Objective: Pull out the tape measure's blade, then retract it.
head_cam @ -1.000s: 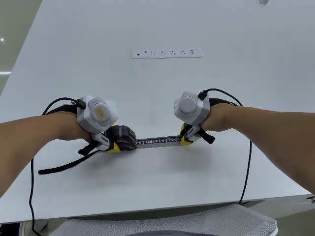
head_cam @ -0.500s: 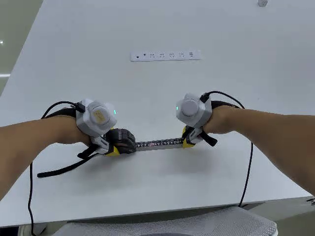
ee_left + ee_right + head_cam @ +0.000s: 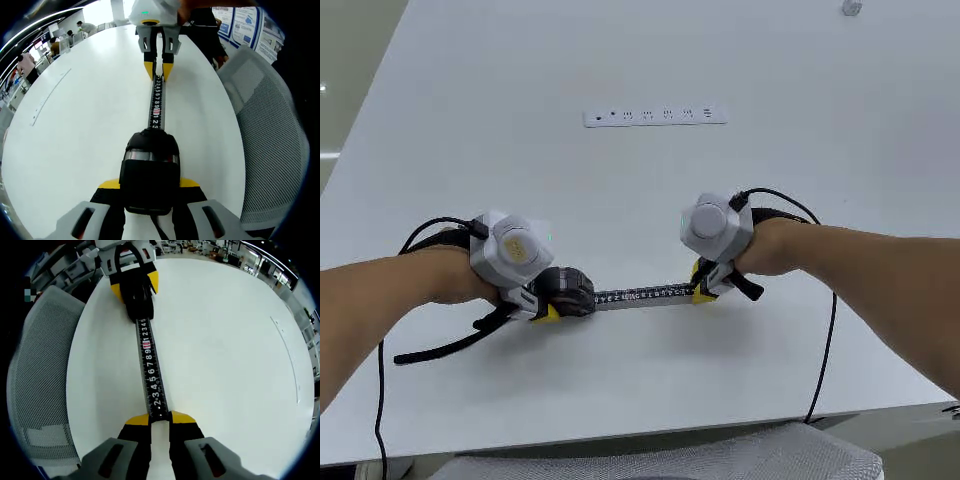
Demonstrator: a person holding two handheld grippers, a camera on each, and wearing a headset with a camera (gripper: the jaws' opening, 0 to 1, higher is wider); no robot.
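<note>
- The tape measure (image 3: 565,291) sits low-centre in the head view on a white table (image 3: 620,180). It's a chunky black case with rounded corners.
- Its blade (image 3: 642,295) lies flat, out to the right. It's black with white digits and one red mark.
- Left gripper (image 3: 149,184): yellow-tipped jaws squeezed onto the case's sides.
- Right gripper (image 3: 160,418): jaws nearly closed, pinching the blade's end.
- A white power strip (image 3: 655,116) lies further up. A grey mesh chair (image 3: 45,370) sits at the left of the right gripper view.

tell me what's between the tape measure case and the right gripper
The pulled-out blade spans it, from the case to the right gripper, on the white table, in the right gripper view.
</note>
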